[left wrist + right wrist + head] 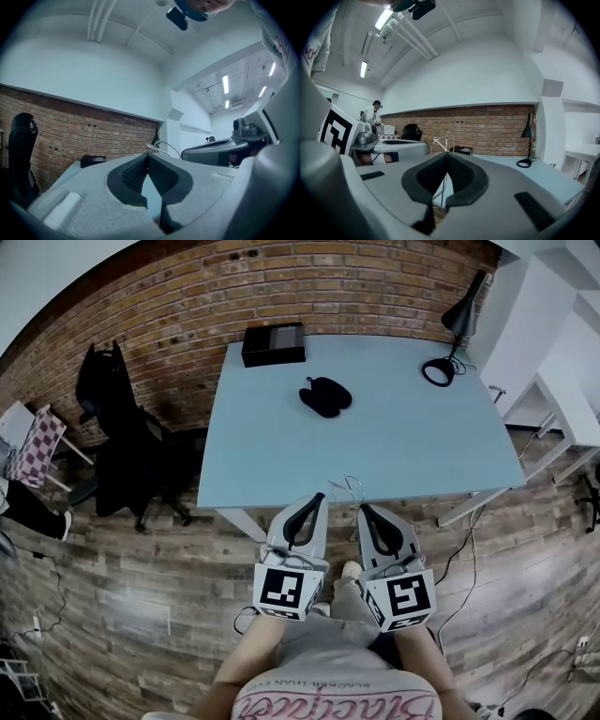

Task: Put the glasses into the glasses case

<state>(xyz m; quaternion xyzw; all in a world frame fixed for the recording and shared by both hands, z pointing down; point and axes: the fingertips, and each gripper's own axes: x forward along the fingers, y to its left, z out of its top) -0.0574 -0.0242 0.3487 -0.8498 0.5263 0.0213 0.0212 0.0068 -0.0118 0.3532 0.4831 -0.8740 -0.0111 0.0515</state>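
Thin wire-framed glasses (345,486) hang over the near edge of the pale blue table (394,451), held between my two grippers. My left gripper (319,496) is shut, and the glasses' wire (161,145) sticks out just past its tips (148,156). My right gripper (363,507) is shut too; the glasses (438,140) show above its tips (447,153) and a thin wire arm runs down between the jaws. The black glasses case (325,396) lies far back on the table, well away from both grippers.
A black box (274,343) sits at the table's back left corner, and a black desk lamp (448,345) stands at the back right. A dark office chair (127,442) stands left of the table, white shelving (553,362) to its right. A brick wall runs behind.
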